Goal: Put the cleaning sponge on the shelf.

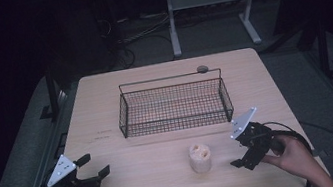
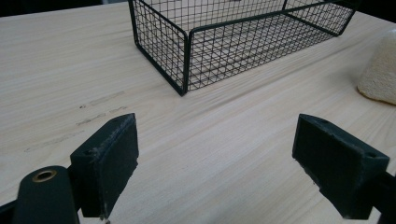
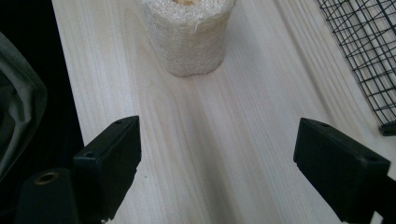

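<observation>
Both tongs [image 1: 94, 167] [image 1: 240, 146] gape wide, holding nothing, flanking the loofah [image 1: 200, 157].

Pale loofah cylinder [image 1: 200, 157] stands upright on table [image 1: 157, 176].
</observation>
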Action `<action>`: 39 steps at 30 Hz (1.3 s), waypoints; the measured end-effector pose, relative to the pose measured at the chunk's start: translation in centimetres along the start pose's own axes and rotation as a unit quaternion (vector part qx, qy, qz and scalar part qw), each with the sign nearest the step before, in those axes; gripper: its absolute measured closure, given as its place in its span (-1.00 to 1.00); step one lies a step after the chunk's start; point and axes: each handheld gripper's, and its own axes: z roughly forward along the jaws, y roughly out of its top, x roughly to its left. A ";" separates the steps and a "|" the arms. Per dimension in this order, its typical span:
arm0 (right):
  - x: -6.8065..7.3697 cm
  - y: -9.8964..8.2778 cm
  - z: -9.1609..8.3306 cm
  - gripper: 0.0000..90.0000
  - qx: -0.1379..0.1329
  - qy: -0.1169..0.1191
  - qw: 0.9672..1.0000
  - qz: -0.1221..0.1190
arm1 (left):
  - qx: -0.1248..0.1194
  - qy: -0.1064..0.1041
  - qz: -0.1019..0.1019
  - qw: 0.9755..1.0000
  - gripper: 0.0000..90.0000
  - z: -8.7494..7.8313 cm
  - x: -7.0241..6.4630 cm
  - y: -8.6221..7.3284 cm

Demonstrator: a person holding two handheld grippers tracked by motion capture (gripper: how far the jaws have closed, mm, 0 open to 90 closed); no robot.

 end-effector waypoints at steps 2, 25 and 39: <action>0.0 0.3 0.1 -0.68 0.002 0.002 1.000 -0.005 | 0.000 0.000 0.000 1.000 -0.69 0.0 0.0 0.0; 0.1 2.7 0.7 -0.68 0.021 0.016 0.999 -0.029 | -0.004 0.001 -0.001 1.000 -0.69 -0.1 0.1 0.0; 0.2 5.0 1.4 -0.68 0.023 0.036 0.998 -0.047 | -0.003 0.001 -0.003 1.000 -0.69 -0.2 0.2 0.0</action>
